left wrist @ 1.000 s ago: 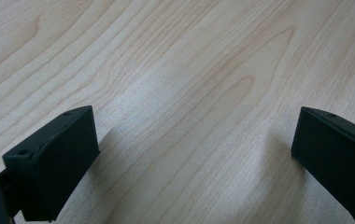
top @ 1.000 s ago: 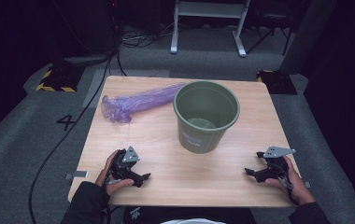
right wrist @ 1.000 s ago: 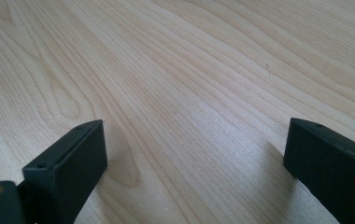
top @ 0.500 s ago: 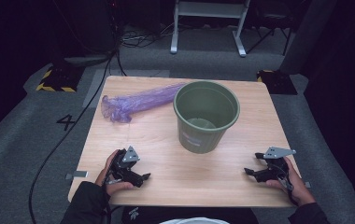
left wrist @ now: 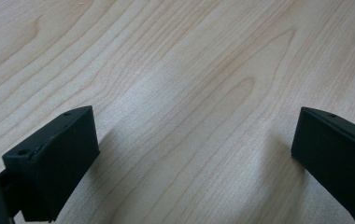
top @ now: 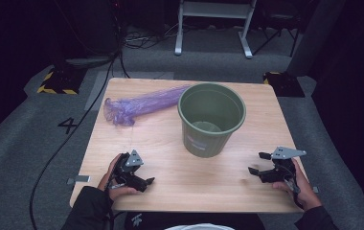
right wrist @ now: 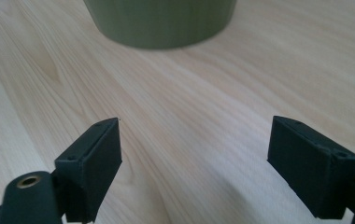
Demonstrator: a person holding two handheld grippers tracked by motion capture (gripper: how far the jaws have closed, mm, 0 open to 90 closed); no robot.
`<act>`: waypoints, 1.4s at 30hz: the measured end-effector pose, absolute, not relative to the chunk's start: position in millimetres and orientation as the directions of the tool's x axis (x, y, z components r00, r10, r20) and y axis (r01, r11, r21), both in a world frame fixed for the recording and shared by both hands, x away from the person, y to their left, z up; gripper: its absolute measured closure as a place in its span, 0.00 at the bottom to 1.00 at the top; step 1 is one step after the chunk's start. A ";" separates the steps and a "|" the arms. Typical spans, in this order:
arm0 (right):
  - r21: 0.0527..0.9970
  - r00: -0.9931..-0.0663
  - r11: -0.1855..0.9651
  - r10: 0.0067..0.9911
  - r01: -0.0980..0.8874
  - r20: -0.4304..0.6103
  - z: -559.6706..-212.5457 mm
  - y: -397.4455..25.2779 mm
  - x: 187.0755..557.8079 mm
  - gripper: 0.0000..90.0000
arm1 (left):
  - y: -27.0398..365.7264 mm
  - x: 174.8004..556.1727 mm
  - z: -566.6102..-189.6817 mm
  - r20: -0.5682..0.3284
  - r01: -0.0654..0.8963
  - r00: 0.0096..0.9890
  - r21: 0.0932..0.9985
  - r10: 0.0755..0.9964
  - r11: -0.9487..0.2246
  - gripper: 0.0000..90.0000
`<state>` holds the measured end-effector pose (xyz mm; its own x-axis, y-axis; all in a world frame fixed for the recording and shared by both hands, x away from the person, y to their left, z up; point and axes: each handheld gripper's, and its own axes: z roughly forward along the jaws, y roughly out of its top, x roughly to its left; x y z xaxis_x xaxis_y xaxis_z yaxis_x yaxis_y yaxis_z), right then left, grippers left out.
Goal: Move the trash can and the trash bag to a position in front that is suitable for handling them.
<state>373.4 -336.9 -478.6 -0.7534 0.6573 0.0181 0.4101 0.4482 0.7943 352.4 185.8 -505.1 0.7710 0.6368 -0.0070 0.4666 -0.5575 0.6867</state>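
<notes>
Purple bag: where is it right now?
High view: the purple bag lies flat at the table's far left, its right end reaching the rim of the green bucket, well away from both grippers.

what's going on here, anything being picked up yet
Not yet. A person holds the left gripper and the right gripper low over the near edge of the wooden table, jaws open and empty. A green bucket stands upright mid-table, with a purple mesh bag lying beside it, both untouched.
</notes>
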 end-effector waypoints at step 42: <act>0.902 -0.831 0.412 0.541 0.133 -0.125 -365.9 -272.6 385.0 0.22 | 186.1 353.9 -505.0 -0.008 0.474 0.764 0.686 0.646 -0.552 0.00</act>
<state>385.0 -272.6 -365.9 -0.8315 0.5413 -0.1250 0.1325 0.4118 0.9016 353.9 186.1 -505.0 0.7636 0.6457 -0.0078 0.4737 -0.5519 0.6863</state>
